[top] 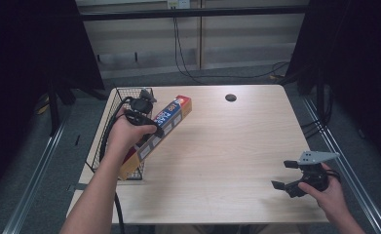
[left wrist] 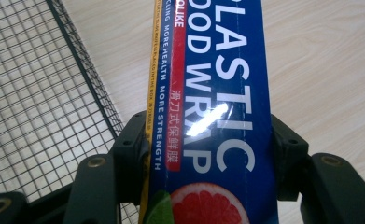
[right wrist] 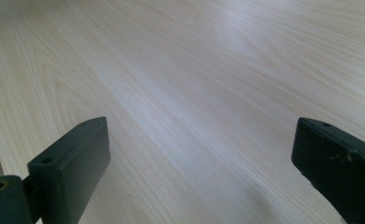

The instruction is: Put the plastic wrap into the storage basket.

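1. Pale wood surface (top: 227, 146) under a dark-curtained rig, with a black wire basket (top: 111, 105) at its left edge and a small dark hole (top: 231, 97) near the far side.

2. Left hand-held gripper (top: 146, 124) is pinching a long box of plastic wrap (top: 161, 129) across its narrow width; in the left gripper view both jaws press flat on the blue box (left wrist: 217, 93), one on each long side.

3. Long axis is the point here — the box runs on a diagonal from its red end, far and toward the middle of the surface, to its orange end, near and over the basket's right rim. The grip sits about mid-length, so both ends overhang evenly.

4. Box looks lifted clear of the surface and tilted, its near end above the basket corner; whether that end touches the wire I cannot tell.

5. Basket lies directly to the left of and below the held box, its mesh floor (left wrist: 35, 107) just beside the box in the left gripper view. By my reading, the box would have to swing parallel to the basket's long side before it goes in or comes fully out.

6. Right hand-held gripper (top: 288, 175) is spread with nothing between the jaws, near the right front corner — well apart from box and basket. The left hand is by far the nearer.
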`<state>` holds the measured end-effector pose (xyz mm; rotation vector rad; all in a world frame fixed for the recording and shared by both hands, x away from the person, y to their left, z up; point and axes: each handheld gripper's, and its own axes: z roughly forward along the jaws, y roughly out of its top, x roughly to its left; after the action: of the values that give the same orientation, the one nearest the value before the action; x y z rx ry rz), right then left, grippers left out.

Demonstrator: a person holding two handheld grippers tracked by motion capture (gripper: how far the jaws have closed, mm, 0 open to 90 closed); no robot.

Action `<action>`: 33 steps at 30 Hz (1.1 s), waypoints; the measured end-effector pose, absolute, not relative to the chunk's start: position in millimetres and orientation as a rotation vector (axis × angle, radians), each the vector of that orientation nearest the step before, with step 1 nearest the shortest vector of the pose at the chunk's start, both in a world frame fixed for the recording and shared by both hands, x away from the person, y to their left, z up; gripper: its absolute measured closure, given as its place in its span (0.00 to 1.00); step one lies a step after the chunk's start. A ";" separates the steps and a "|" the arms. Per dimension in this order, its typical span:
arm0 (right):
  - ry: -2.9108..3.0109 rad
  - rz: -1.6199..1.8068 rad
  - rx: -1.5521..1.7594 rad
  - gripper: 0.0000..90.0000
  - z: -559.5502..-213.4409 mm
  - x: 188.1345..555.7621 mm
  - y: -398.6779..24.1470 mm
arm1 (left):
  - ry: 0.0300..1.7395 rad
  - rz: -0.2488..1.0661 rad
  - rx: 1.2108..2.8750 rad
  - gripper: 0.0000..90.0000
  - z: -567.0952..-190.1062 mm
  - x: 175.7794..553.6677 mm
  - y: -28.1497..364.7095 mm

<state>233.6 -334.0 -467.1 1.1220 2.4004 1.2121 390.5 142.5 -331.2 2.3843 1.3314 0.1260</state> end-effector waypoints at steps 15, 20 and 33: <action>2.402 1.212 1.128 0.05 -467.2 233.8 -332.7 | 1.408 0.174 2.341 0.48 -324.2 392.8 162.1; 2.401 1.211 1.125 0.05 -467.1 233.9 -333.1 | 1.430 0.184 2.328 0.48 -321.6 393.5 168.0; 2.397 1.212 1.123 0.05 -467.0 233.8 -333.4 | 1.480 0.209 2.276 0.48 -315.4 392.2 179.6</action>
<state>233.8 -333.4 -467.0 1.1233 2.3971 1.2119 392.2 179.6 -315.4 2.2760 1.4804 0.2094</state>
